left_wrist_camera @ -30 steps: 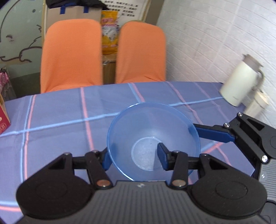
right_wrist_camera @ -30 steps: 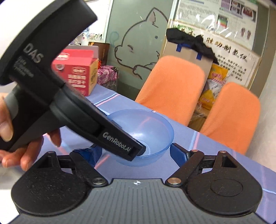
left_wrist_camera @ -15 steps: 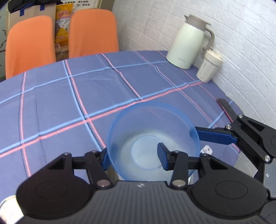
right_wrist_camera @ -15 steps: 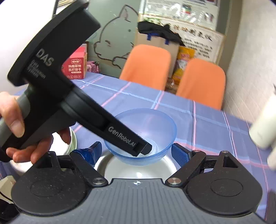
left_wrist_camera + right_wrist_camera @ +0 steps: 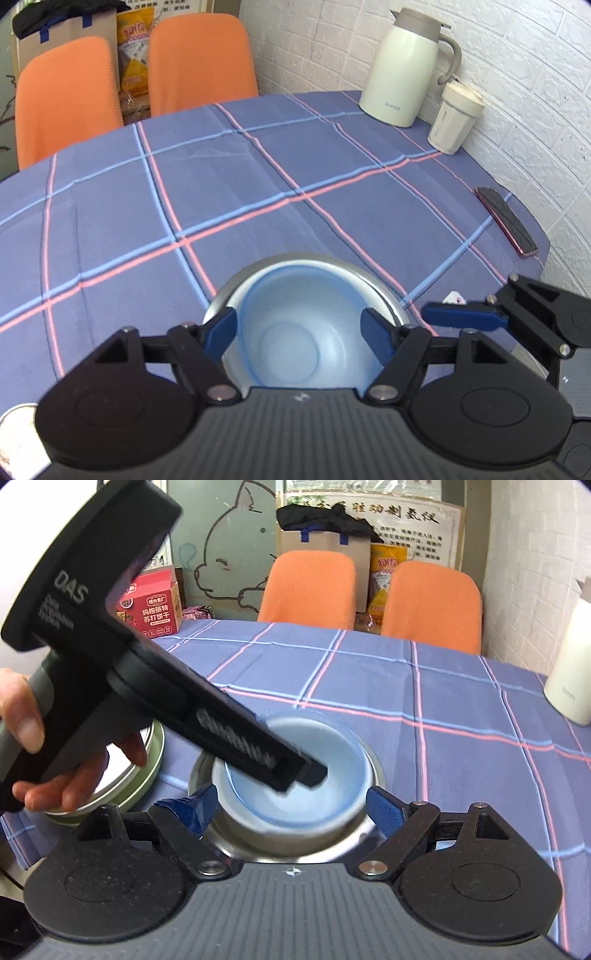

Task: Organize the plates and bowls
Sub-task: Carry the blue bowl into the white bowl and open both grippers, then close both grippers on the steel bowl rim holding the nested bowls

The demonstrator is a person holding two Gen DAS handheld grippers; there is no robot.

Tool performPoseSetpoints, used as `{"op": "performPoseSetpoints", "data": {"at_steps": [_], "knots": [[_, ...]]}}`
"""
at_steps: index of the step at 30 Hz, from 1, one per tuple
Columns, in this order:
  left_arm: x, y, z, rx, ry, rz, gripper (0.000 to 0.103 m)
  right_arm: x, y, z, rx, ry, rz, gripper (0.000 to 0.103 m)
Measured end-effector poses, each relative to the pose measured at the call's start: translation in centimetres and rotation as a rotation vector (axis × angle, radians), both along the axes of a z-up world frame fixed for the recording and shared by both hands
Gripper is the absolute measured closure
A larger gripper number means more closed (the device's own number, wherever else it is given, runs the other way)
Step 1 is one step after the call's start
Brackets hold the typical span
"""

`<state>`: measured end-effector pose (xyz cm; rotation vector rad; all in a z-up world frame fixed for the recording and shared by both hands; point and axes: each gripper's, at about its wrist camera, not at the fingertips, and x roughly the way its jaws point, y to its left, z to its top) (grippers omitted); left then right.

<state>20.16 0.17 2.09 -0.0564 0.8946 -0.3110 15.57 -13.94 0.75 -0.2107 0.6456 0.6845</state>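
Note:
A translucent blue bowl (image 5: 295, 332) (image 5: 325, 746) rests nested inside a steel bowl (image 5: 384, 291) (image 5: 369, 834) on the checked tablecloth. My left gripper (image 5: 299, 336) hovers over its near side. The jaws are opening, and the blue pads stand clear of the bowl's wall on either side. In the right wrist view the left gripper (image 5: 303, 771) reaches down into the bowl, held by a person's hand (image 5: 33, 734). My right gripper (image 5: 291, 808) flanks the steel bowl's near edge, its jaws closing slightly without pressing on it. One of its fingers (image 5: 461, 317) shows just right of the steel bowl.
A white thermos jug (image 5: 399, 70), a lidded cup (image 5: 454, 118) and a phone (image 5: 506, 225) line the brick wall at the right. A green-rimmed metal dish (image 5: 147, 771) sits left of the bowls. A red carton (image 5: 155, 605) and two orange chairs (image 5: 310, 587) stand at the far side.
My left gripper carried the blue bowl rightwards across the table, set it in the steel bowl, then opened and let it go. The right gripper followed alongside.

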Motion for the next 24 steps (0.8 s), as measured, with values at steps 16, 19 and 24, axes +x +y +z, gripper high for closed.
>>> {"op": "performPoseSetpoints", "data": {"at_steps": [16,19,24], "knots": [[-4.1,1.0,1.5,0.069,-0.158,0.223,0.020,-0.9,-2.6,-0.8,0.216,-0.017,-0.243,0.027],[-4.3,1.4,1.3,0.087,-0.165,0.274,0.017,-1.1,-2.8,-1.3,0.232,-0.021,-0.280,0.027],[-4.4,1.8,0.9,0.103,-0.182,0.323,0.009,-0.8,-3.2,-1.7,0.250,-0.014,-0.321,0.027]]}}
